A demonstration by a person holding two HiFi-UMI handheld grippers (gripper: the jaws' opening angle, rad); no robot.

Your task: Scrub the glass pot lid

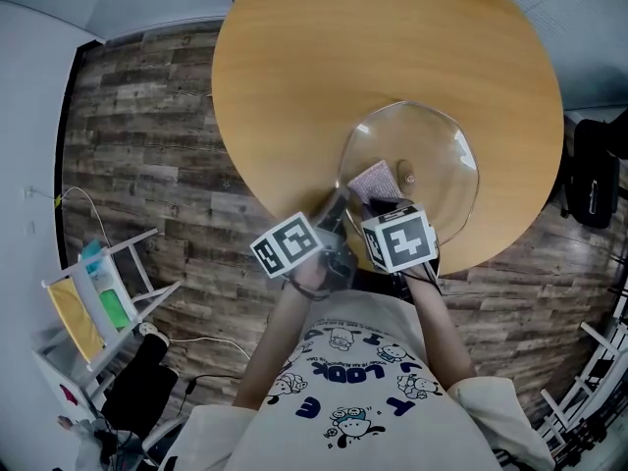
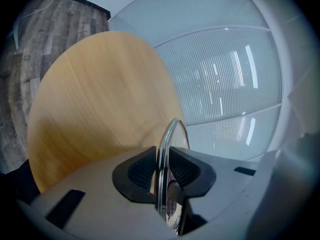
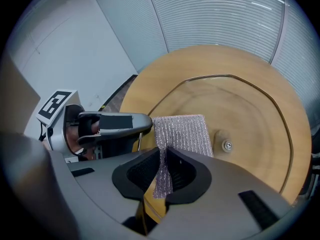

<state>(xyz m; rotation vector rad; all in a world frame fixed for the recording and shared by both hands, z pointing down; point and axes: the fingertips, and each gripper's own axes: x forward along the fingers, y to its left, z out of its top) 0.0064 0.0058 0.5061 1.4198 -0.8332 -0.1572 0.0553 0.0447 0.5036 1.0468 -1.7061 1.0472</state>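
The glass pot lid [image 1: 432, 165] hangs over the near edge of the round wooden table [image 1: 324, 57], its underside up, with the centre screw [image 3: 227, 145] showing. My left gripper [image 1: 334, 214] is shut on the lid's metal rim [image 2: 167, 149], seen edge-on between its pads. My right gripper [image 3: 164, 171] is shut on a silvery mesh scrubbing cloth [image 3: 182, 134], which lies flat on the glass [image 3: 250, 129] just left of the screw. In the head view the cloth [image 1: 375, 181] sits on the lid's near-left part, by the right gripper [image 1: 388, 204].
A wood-plank floor [image 1: 147, 155] surrounds the table. A small white rack with bottles and cloths [image 1: 93, 297] stands at the lower left. A dark object [image 1: 594, 170] is at the right edge. Ribbed white wall panels [image 2: 225, 74] rise beyond the table.
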